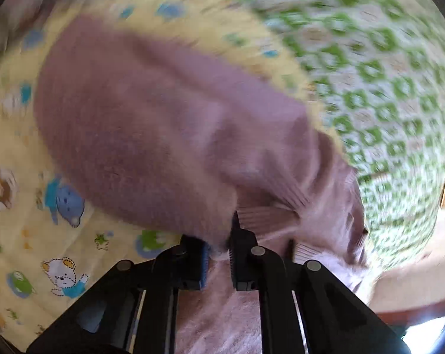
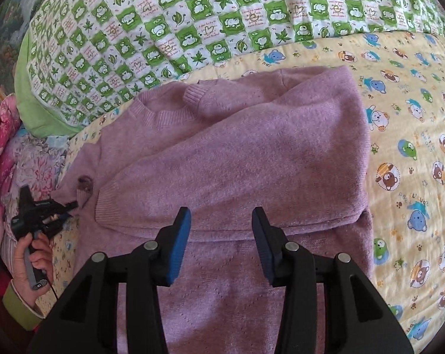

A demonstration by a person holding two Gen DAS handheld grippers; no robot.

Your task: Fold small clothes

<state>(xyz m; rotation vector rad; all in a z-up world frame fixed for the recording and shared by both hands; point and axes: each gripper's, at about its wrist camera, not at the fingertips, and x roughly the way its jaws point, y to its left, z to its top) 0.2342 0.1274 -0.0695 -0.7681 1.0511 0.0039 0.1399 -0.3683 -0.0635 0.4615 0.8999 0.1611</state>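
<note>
A mauve knit sweater (image 2: 228, 159) lies on a yellow bear-print sheet (image 2: 405, 135), neck toward the green pillow, with one side and sleeve folded across its body. My right gripper (image 2: 221, 221) is open and empty, hovering over the lower middle of the sweater. My left gripper (image 1: 219, 242) is shut on the sweater's fabric (image 1: 169, 124) near a ribbed cuff; its view is motion-blurred. In the right wrist view the left gripper (image 2: 71, 205) sits at the sweater's left edge, held by a hand.
A green-and-white checked pillow (image 2: 192, 20) lies along the far side of the bed. Pink and lilac floral bedding (image 2: 30, 159) is bunched at the left. The yellow sheet (image 1: 21, 177) extends around the sweater.
</note>
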